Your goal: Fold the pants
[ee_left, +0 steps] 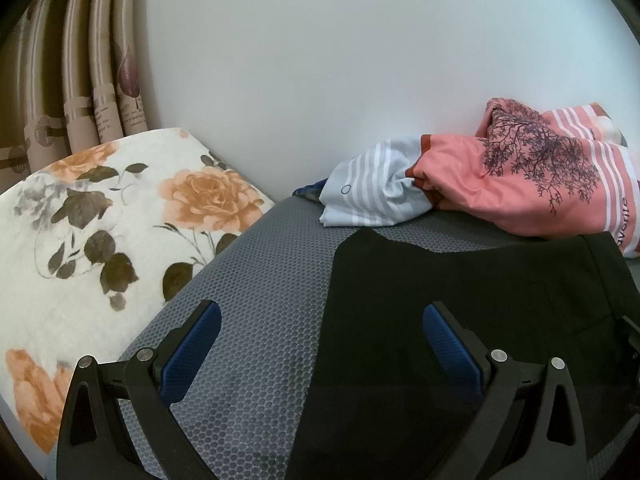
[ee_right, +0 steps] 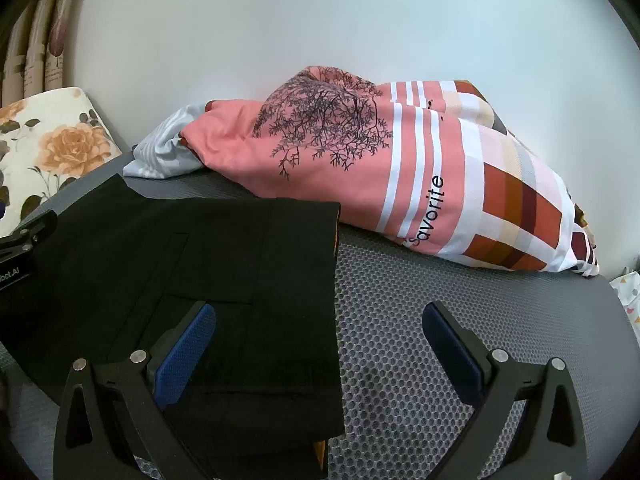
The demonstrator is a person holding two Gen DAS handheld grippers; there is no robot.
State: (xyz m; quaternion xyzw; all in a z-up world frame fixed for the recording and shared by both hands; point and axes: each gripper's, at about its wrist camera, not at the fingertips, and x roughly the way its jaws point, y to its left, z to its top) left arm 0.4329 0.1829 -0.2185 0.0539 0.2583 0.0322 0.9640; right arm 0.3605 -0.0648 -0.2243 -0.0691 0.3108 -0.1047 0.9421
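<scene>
Tongs: left tongs (ee_left: 320, 344) spread wide, nothing held, over left edge of black pants (ee_left: 460, 320). Right tongs (ee_right: 318, 344) also wide, empty, straddling pants' right edge. Pants lie flat on grey honeycomb mat (ee_right: 440, 320). Behind pants: pink bedding (ee_right: 360, 168); to pants' left, floral pillow (ee_left: 100, 220).
</scene>
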